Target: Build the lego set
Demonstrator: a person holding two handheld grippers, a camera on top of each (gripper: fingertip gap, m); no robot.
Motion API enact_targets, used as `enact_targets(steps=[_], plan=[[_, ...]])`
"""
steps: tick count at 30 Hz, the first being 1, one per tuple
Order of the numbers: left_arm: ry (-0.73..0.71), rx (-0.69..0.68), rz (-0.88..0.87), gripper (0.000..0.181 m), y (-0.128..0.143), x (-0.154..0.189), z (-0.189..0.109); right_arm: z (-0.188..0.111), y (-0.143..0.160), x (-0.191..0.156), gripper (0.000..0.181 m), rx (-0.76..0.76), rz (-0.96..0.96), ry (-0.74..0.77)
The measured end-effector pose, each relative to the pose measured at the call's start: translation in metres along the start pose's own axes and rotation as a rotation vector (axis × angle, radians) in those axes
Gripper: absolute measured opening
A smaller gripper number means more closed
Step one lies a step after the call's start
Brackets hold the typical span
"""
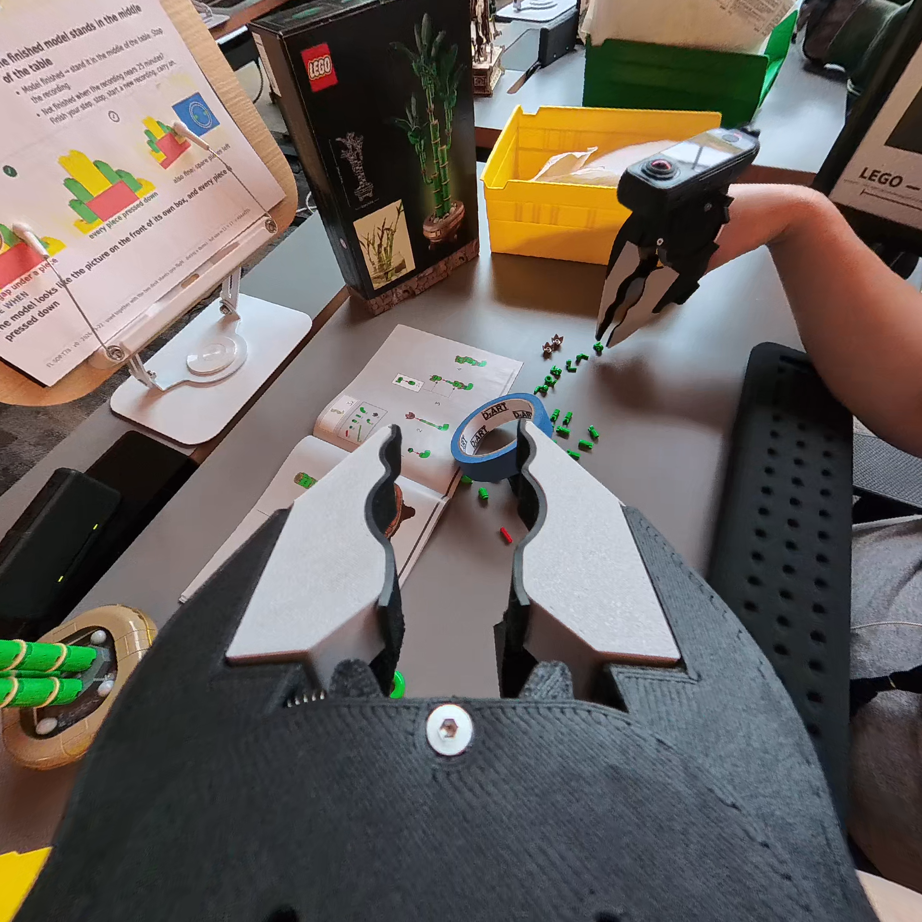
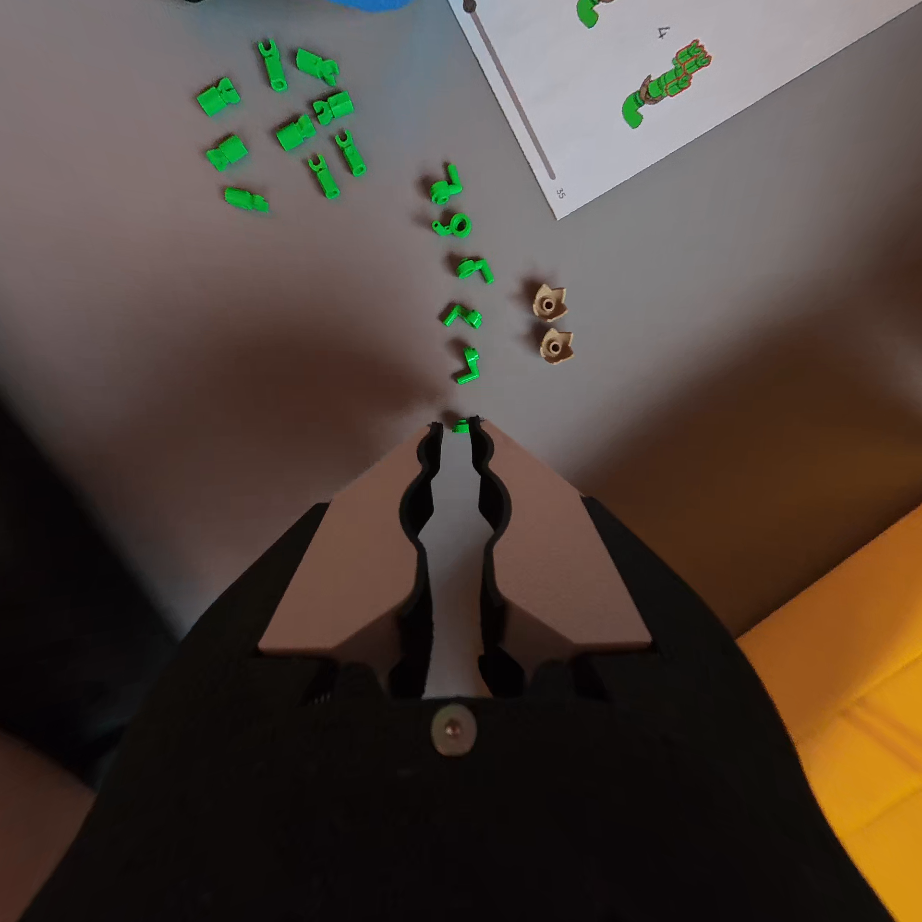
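Right tongs (image 2: 455, 426) nearly closed around small bright-green plastic elbow piece (image 2: 460, 425) on grey worktop (image 2: 299, 309), nearest end of green row beside two tan petal pieces (image 2: 551, 324); left tongs (image 1: 459, 439) spread, empty; off-centre pinch likely flicks piece away.

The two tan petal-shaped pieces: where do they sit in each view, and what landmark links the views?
Left wrist view: the two tan pieces lie right of centre, far up the table, just left of the right hand-held gripper.
Right wrist view: they sit right of centre, beside the column of green bent pieces.
Shared landmark: the open instruction booklet.
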State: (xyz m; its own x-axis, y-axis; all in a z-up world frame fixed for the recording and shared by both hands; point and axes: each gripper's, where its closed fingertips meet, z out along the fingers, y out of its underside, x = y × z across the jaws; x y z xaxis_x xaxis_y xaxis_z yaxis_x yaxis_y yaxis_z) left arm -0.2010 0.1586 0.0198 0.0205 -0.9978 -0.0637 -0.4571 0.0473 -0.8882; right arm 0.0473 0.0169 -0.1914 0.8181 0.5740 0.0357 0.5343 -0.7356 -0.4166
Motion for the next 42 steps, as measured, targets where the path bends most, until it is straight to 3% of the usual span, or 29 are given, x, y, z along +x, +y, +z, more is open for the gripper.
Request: enact_targets(steps=[42], plan=[[-0.011,-0.051,-0.035,0.046,0.013,-0.008,0.006,0.005,0.000,0.000,0.007,0.008,-0.050,0.036]])
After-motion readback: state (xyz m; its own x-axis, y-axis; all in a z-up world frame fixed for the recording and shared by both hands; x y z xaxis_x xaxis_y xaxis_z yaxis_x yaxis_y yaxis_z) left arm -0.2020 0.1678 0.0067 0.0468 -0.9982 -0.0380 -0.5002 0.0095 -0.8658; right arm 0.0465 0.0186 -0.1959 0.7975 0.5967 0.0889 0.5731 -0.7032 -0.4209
